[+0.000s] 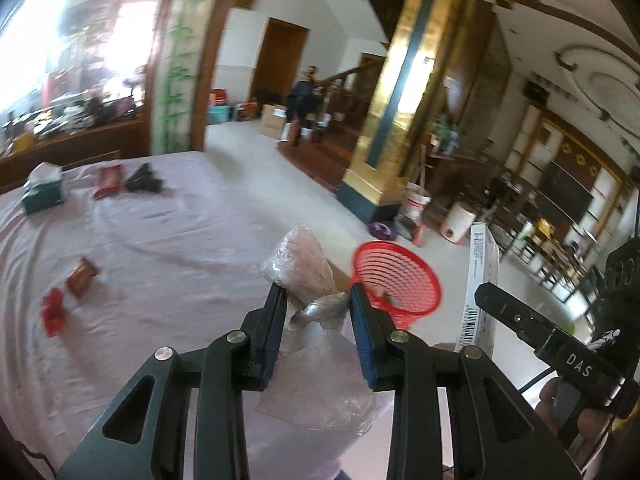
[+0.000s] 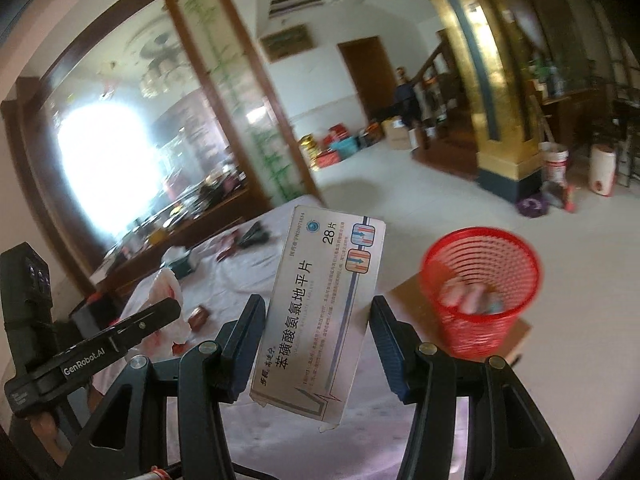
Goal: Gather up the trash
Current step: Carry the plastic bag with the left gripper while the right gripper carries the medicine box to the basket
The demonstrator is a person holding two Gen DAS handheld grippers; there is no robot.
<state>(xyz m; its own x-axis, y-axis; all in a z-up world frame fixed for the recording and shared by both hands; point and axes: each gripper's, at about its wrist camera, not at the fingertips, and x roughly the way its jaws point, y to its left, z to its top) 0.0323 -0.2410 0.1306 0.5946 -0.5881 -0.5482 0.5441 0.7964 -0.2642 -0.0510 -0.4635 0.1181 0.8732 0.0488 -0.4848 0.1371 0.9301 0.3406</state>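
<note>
the worktop (image 1: 168, 216) under its pale cloth carries scattered red wrappers (image 1: 54, 312) and a green tissue box (image 1: 43, 192). just off its edge stands the red mesh bin (image 2: 480, 292). the right gripper (image 2: 318, 336) has its jaws clamped on a flat medicine box (image 2: 320, 312), upright. the left gripper (image 1: 316, 320) has its jaws pinching a crumpled clear plastic bag (image 1: 308, 276) at its twisted neck.

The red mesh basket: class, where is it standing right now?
In the right wrist view, the red mesh basket stands right of the medicine box, on a brown cardboard piece beyond the pink-covered table, some trash already inside.
</note>
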